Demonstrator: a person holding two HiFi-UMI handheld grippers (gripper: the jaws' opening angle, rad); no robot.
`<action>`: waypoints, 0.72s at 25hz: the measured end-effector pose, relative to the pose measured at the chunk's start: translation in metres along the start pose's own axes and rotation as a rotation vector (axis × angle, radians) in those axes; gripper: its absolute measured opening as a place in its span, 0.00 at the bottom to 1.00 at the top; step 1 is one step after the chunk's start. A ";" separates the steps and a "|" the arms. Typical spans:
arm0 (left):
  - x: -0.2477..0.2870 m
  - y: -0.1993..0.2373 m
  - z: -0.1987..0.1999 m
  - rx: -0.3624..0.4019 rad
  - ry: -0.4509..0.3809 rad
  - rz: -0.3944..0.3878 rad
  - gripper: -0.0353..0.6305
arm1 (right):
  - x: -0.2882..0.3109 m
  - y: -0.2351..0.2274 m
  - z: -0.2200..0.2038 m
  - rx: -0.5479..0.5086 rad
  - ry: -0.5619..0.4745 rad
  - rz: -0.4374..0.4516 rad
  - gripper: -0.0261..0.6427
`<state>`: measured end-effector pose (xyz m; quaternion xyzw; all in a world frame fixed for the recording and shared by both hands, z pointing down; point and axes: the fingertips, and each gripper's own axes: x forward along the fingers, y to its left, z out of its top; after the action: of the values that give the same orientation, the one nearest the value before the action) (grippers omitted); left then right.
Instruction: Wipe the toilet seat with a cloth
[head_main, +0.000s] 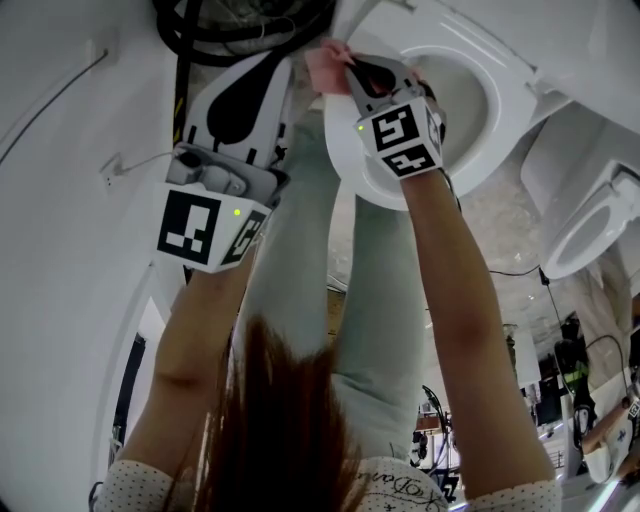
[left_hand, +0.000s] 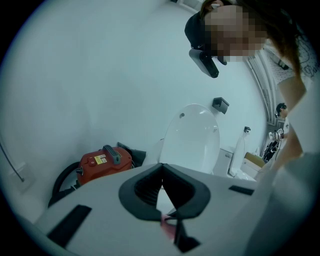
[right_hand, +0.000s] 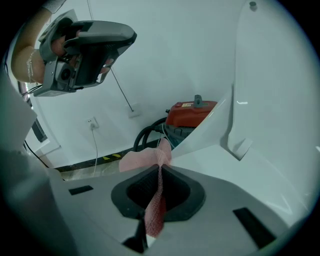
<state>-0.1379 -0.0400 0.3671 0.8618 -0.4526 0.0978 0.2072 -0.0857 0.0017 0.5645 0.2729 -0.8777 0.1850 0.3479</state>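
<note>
A white toilet (head_main: 505, 95) stands open at the top right of the head view, its seat ring (head_main: 345, 150) below my right gripper (head_main: 345, 60). That gripper is shut on a pink cloth (head_main: 325, 62). In the right gripper view the cloth (right_hand: 156, 205) runs between the jaws of the right gripper (right_hand: 160, 167) and bunches beyond their tips, beside the toilet's white rim (right_hand: 220, 160) and raised lid (right_hand: 270, 75). My left gripper (head_main: 285, 65) hangs just left of the cloth, its jaws shut. The left gripper (left_hand: 161, 170) faces the upright lid (left_hand: 192, 140).
A red vacuum cleaner (left_hand: 102, 162) with a black hose (right_hand: 147, 137) sits against the white wall left of the toilet. A wall socket with a cable (right_hand: 91, 122) is further left. A second toilet (head_main: 590, 220) stands at the right. The person's legs (head_main: 330, 300) are below the grippers.
</note>
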 end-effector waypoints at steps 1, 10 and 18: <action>0.000 0.000 -0.001 -0.001 0.002 0.000 0.06 | -0.001 -0.003 0.000 0.002 0.000 -0.004 0.08; 0.002 -0.005 -0.001 0.003 0.002 -0.013 0.06 | -0.002 -0.019 0.004 0.030 -0.019 -0.024 0.08; 0.006 -0.006 0.000 0.009 0.010 -0.021 0.06 | -0.005 -0.043 0.006 0.096 -0.044 -0.060 0.08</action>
<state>-0.1297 -0.0409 0.3677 0.8670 -0.4419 0.1017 0.2066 -0.0600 -0.0330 0.5629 0.3196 -0.8665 0.2103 0.3206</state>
